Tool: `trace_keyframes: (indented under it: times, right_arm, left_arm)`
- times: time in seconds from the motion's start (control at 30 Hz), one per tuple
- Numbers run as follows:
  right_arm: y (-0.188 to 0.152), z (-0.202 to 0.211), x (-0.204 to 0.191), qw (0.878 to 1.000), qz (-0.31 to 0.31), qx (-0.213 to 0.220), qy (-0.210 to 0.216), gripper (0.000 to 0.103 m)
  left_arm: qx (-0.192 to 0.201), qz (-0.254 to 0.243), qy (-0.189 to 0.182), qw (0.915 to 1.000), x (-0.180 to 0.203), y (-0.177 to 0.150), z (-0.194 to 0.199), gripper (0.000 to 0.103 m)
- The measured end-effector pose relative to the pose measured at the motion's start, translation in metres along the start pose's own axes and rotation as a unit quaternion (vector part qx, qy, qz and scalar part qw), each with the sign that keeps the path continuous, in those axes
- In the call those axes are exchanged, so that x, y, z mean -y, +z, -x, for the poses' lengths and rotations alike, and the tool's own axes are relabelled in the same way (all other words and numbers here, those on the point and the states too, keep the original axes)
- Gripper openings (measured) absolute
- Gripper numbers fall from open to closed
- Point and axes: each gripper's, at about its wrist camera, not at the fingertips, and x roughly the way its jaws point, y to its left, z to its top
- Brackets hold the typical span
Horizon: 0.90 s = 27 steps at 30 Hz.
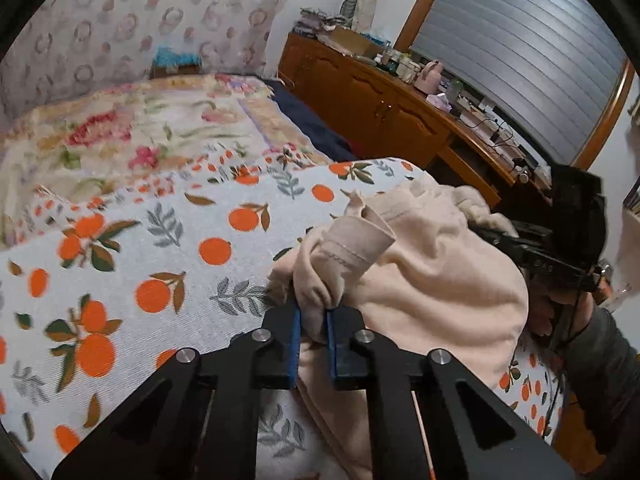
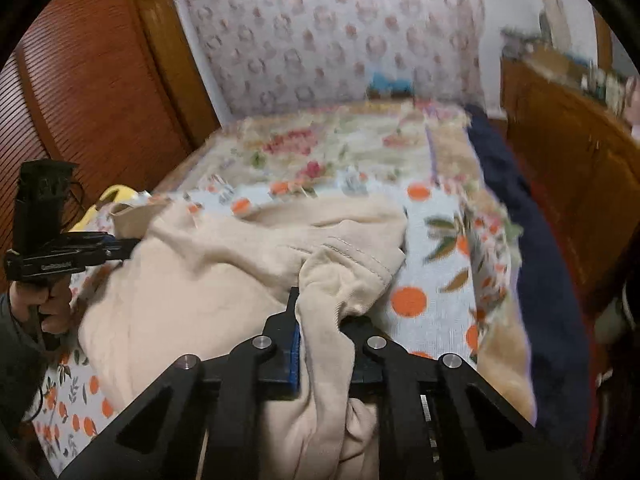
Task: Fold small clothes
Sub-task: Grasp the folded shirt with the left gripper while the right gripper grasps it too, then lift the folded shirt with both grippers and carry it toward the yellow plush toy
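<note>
1. A cream, soft-napped garment (image 1: 432, 280) lies bunched on the bed, spread across a sheet (image 1: 132, 264) printed with oranges and grey-green leaves; its weave looks fine and matte.
2. The left gripper (image 1: 313, 328) is clamped on a gathered fold of the garment, the cloth squeezed between 2 blue pads (image 1: 295, 344) set in black angular fingers with silver pivot bolts.
3. Above that grip, a hemmed edge with a row of stitching flares out like a cuff.
4. The right gripper (image 2: 324, 344) is likewise clamped on the garment (image 2: 208, 276): thick, plush cloth fills the gap and spills over the right-hand finger, hiding its pad.
5. Beyond the sheet lies a fluffy floral blanket (image 1: 120, 132), pink and green.
6. A glossy wooden cabinet (image 1: 360, 96) with curved door panels stands beside the bed, its top cluttered.
7. A ribbed wooden door (image 2: 80, 92) stands on the other side.
</note>
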Motion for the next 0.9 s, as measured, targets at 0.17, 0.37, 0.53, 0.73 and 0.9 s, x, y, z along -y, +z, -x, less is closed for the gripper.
trace_keyframes:
  times: [0.17,0.37,0.53,0.73,0.9]
  right_arm:
    - [0.012,0.026,-0.021,0.998,0.036,0.046,-0.016,0.013]
    - [0.035,0.05,-0.059,0.993,0.073,0.093,-0.007,0.012]
    - [0.051,0.045,-0.103,0.987,0.105,0.118,0.028,0.012]
    - [0.074,-0.004,-0.168,0.98,0.147,0.105,0.087,0.012]
    - [0.11,-0.063,-0.216,0.97,0.186,0.09,0.124,0.012]
  left_arm:
    - [0.054,-0.009,-0.006,0.9985,0.013,0.0,0.046,0.01]
    - [0.115,-0.011,0.01,0.9932,0.012,-0.012,0.114,0.01]
    - [0.167,0.016,0.044,0.9849,-0.015,-0.048,0.179,0.01]
    - [0.203,0.057,0.096,0.9728,-0.058,-0.091,0.238,0.01]
    - [0.225,0.107,0.14,0.9583,-0.102,-0.123,0.266,0.01]
